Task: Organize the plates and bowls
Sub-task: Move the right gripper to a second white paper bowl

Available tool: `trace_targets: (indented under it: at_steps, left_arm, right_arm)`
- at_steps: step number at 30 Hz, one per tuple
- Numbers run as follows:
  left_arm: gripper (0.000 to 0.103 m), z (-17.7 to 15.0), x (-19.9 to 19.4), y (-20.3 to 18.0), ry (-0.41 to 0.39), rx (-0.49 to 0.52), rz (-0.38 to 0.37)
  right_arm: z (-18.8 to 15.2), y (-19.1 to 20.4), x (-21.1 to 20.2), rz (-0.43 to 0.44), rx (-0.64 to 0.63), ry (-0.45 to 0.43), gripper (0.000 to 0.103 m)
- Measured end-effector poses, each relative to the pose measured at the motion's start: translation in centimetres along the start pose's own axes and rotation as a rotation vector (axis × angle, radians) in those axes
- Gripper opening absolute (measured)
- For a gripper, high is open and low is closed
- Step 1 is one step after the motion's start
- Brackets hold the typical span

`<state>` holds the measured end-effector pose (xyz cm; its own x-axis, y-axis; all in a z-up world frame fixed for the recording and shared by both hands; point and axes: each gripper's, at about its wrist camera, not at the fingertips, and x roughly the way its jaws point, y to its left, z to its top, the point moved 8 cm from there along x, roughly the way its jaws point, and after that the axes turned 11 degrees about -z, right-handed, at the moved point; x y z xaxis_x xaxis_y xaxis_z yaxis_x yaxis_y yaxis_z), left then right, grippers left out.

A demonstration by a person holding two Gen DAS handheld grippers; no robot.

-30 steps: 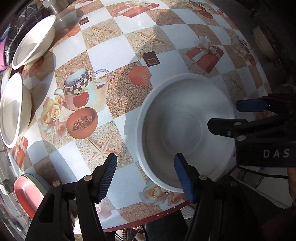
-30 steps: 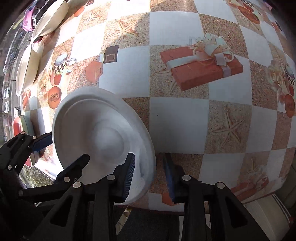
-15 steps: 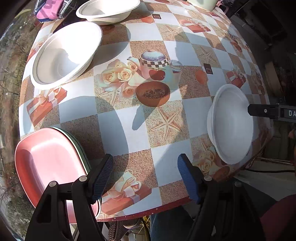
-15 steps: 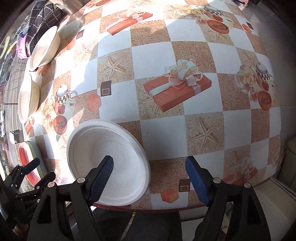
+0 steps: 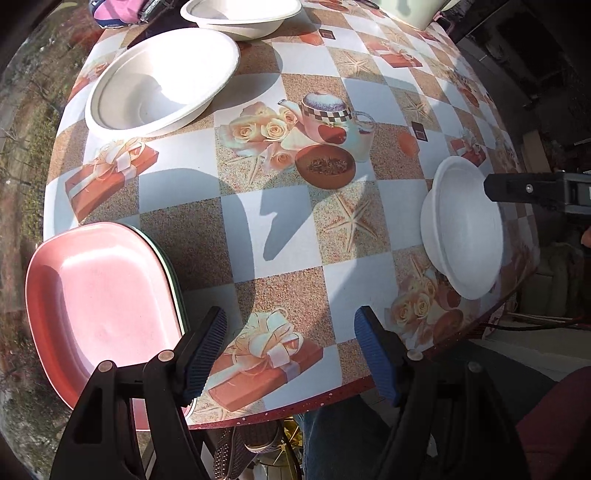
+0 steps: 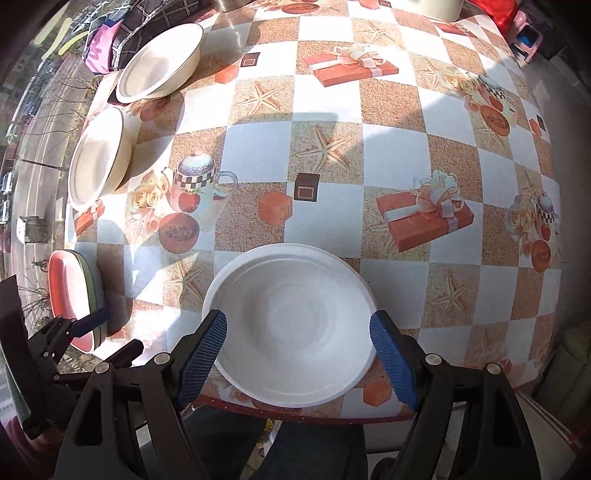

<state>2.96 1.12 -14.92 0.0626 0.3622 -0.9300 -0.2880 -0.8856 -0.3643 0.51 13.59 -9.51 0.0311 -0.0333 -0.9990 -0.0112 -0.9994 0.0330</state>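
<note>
A white bowl sits at the table's near edge; it also shows at the right of the left wrist view. My right gripper is open, its jaws either side of the bowl's near rim, apart from it. My left gripper is open and empty above the near edge, right of a pink plate stacked on green plates. Two larger white bowls stand at the far left. They also show in the right wrist view.
The round table has a patterned checkered cloth. Pink and dark cloth items lie at the far left edge. A pale container stands at the far side. My legs are under the near edge.
My right gripper opened, let go of the white bowl and drew back behind it. My left gripper swung left from the bowl toward the pink plate stack.
</note>
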Motion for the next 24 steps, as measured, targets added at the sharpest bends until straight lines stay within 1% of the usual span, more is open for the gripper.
trace_targets:
  at_steps: [2, 5, 9, 12, 17, 20, 24]
  left_arm:
    - [0.075, 0.3, -1.0, -0.1, -0.024, 0.001, 0.008]
    - [0.075, 1.3, -2.7, 0.7, -0.069, -0.028, 0.025]
    - [0.076, 3.4, -5.4, 3.0, -0.144, -0.095, 0.068]
    - [0.076, 5.2, -6.5, 5.2, -0.193, -0.143, 0.110]
    - [0.077, 7.2, -7.8, 8.9, -0.222, -0.228, 0.168]
    - [0.077, 8.2, -8.3, 10.5, -0.235, -0.269, 0.182]
    - [0.077, 9.3, -8.3, 12.4, -0.233, -0.306, 0.205]
  right_arm:
    - [0.4, 1.0, -0.2, 0.007, -0.013, 0.000, 0.081]
    - [1.0, 2.4, -0.8, 0.015, -0.034, 0.002, 0.081]
    - [2.1, 4.2, -1.7, 0.030, -0.064, 0.001, 0.081]
    - [3.2, 5.9, -2.1, 0.051, -0.075, 0.003, 0.081]
    - [5.2, 8.6, -2.3, 0.079, -0.079, 0.014, 0.081]
    - [6.7, 9.8, -2.5, 0.082, -0.073, 0.014, 0.081]
    - [8.6, 11.3, -2.2, 0.088, -0.063, 0.022, 0.081]
